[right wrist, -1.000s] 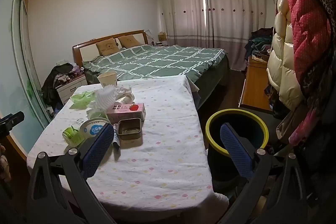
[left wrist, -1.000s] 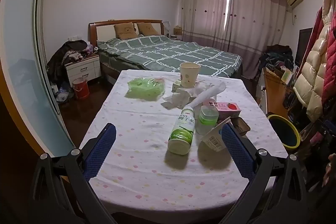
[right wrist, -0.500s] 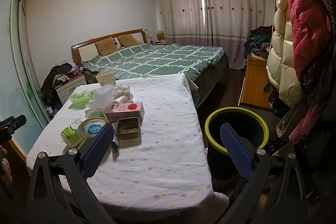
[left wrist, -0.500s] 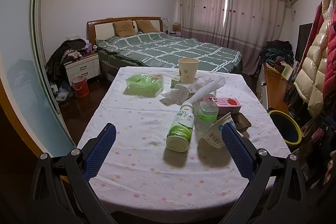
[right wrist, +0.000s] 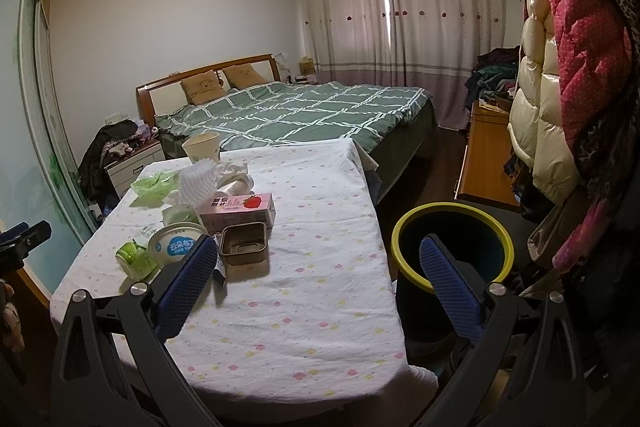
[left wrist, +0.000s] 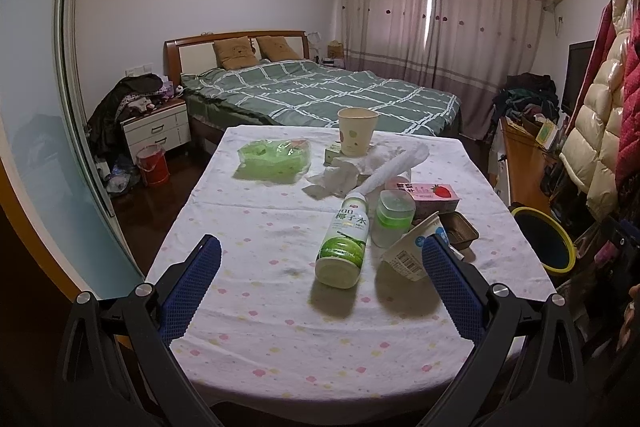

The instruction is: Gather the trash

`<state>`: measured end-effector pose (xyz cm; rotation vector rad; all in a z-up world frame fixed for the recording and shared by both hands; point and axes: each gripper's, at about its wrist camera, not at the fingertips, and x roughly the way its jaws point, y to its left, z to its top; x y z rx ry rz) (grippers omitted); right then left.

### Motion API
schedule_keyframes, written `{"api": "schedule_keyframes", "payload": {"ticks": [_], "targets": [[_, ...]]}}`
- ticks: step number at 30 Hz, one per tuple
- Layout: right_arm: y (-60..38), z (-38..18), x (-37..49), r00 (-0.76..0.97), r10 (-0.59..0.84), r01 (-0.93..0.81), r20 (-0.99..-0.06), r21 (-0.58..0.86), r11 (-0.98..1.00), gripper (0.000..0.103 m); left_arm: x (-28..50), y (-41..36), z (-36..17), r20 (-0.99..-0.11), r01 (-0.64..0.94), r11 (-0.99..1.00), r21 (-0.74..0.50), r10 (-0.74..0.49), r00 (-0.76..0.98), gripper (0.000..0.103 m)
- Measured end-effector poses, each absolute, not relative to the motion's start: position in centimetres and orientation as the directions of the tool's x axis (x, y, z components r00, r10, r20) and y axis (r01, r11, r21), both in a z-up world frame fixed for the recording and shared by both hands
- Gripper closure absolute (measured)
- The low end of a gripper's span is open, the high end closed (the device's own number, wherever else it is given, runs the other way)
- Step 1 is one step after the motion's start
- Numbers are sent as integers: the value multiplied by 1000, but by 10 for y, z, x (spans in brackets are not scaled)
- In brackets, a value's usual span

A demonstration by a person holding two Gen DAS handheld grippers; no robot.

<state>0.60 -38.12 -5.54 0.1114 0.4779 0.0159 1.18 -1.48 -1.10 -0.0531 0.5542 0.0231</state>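
Left wrist view, left to right. Crumpled green plastic bag (left wrist: 275,157) upper left of the white dotted tablecloth (left wrist: 248,227); cream paper cup (left wrist: 356,131) and white crumpled tissues (left wrist: 340,179) at top centre. Green-labelled coconut-water bottle (left wrist: 345,243) lies on its side, frame centre; just right of it a clear lidded tub (left wrist: 393,217), a tipped white yogurt cup (left wrist: 414,247), the pink strawberry milk carton (left wrist: 434,193) and a brown foil tray (left wrist: 462,235). Yellow-rimmed dark bin (left wrist: 542,241) stands off the table's right edge.

Change over the last second: slight. The left gripper (left wrist: 320,269) has eased back and tilted, so the bottle sits a little lower in frame. Its blue pads are spread wide, holding nothing.

Right wrist view: the right gripper (right wrist: 318,271) has hardly moved, jaws wide apart and empty, bin behind its right finger.

Judgement: nothing collected yet; still lining up, bottle the likely first pick.
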Motion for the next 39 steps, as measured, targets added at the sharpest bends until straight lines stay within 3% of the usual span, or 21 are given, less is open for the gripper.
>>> {"api": "schedule_keyframes", "payload": {"ticks": [39], "targets": [[-382, -57, 7, 884, 43, 11, -466, 112, 994, 6, 13, -15, -14, -533, -38, 998, -46, 8, 846, 4]]}}
